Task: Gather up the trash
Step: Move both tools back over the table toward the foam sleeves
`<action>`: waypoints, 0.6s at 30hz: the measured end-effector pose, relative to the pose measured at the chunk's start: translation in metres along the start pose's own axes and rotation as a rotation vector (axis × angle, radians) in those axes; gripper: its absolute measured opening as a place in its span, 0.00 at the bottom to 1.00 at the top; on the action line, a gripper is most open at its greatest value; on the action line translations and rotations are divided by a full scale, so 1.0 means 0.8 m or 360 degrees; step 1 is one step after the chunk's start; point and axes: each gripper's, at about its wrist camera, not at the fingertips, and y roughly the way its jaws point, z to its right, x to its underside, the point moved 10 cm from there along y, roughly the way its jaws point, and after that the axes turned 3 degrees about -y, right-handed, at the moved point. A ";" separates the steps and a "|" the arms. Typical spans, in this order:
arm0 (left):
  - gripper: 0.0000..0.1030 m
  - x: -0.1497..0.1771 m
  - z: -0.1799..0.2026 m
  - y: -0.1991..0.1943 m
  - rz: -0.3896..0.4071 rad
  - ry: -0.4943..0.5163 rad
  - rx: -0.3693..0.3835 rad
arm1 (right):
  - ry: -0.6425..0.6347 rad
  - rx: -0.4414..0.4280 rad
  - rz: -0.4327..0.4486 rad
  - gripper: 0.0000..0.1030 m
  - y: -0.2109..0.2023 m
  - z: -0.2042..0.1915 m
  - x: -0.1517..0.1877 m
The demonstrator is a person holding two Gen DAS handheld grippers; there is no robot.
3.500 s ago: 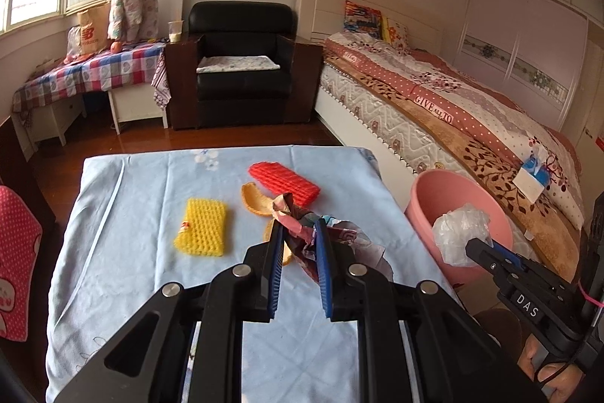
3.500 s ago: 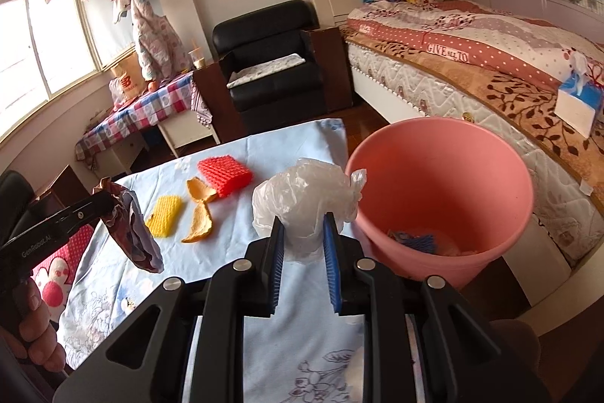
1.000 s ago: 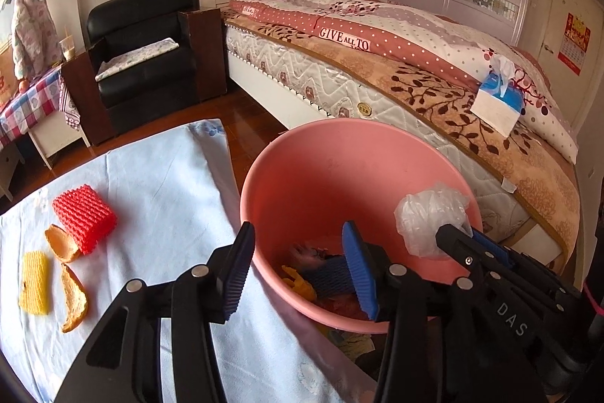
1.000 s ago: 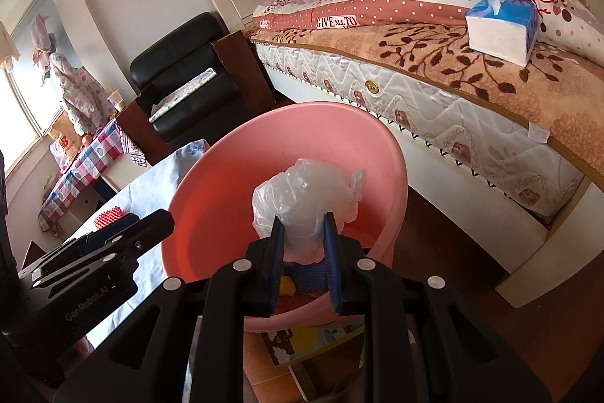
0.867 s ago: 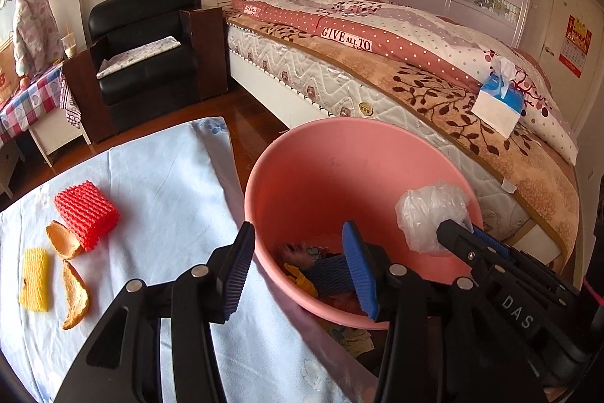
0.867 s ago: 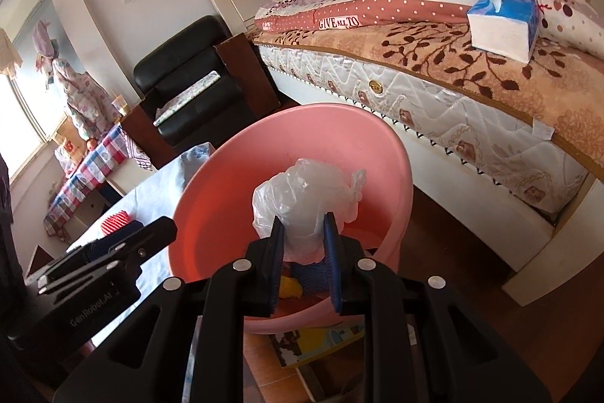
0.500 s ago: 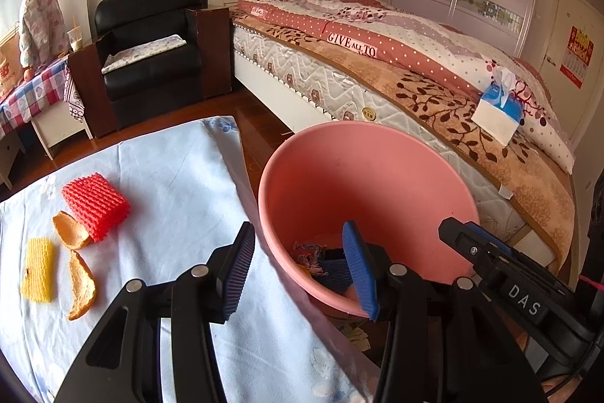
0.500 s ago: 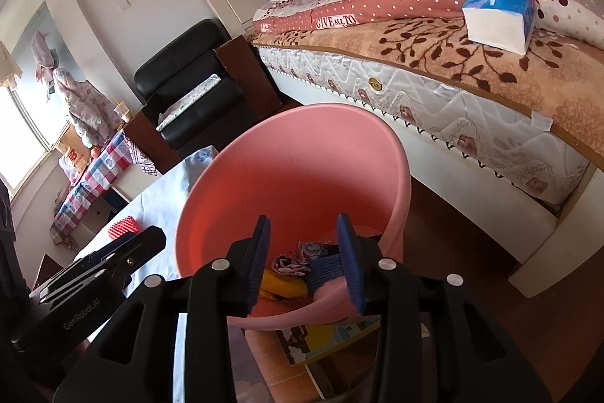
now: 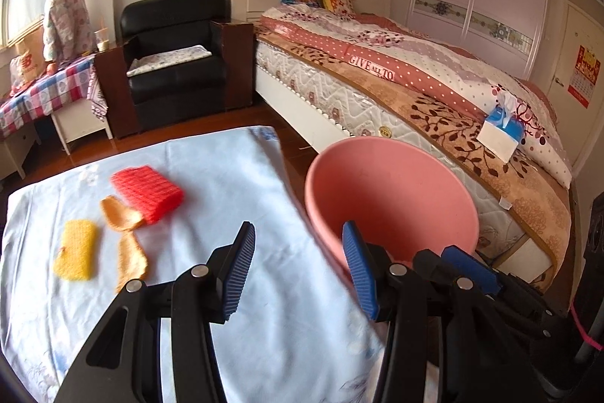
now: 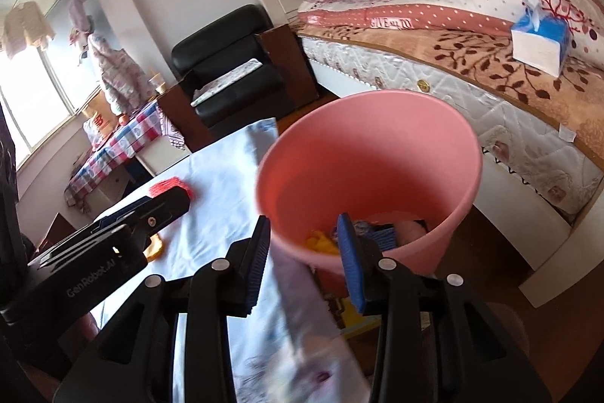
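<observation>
Scraps on the table (image 9: 211, 176) — red foam net (image 9: 145, 193), peels, yellow net — lie ahead-left of my empty, spread left gripper (image 9: 298, 270), nearer than my released right gripper (image 10: 304, 265) over the pink bucket (image 10: 377, 153).

Your right gripper's fingers (image 10: 349, 257) are hiding part of the trash in the pink bin (image 10: 468, 191). The tablecloth's near edge (image 10: 302, 335) is blurring.
</observation>
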 end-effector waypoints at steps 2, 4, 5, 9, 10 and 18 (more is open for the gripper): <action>0.46 0.005 -0.010 -0.013 0.0013 -0.0010 -0.0012 | -0.0002 -0.0007 0.0012 0.37 -0.008 -0.010 0.005; 0.46 0.011 -0.019 -0.027 0.0031 -0.0017 -0.0026 | 0.0007 -0.0005 0.0018 0.37 -0.015 -0.016 0.009; 0.46 0.015 -0.024 -0.035 0.0041 -0.0021 -0.0031 | 0.0010 -0.0005 0.0019 0.37 -0.018 -0.018 0.012; 0.46 0.032 -0.038 -0.058 0.0050 -0.0044 -0.0038 | -0.0024 -0.0018 0.0002 0.37 -0.036 -0.036 0.030; 0.46 0.039 -0.042 -0.066 0.0050 -0.0050 -0.0040 | -0.0038 -0.0020 0.0002 0.37 -0.039 -0.040 0.033; 0.46 0.081 -0.067 -0.115 0.0043 -0.0092 -0.0075 | -0.0173 -0.0090 -0.0050 0.37 -0.068 -0.088 0.072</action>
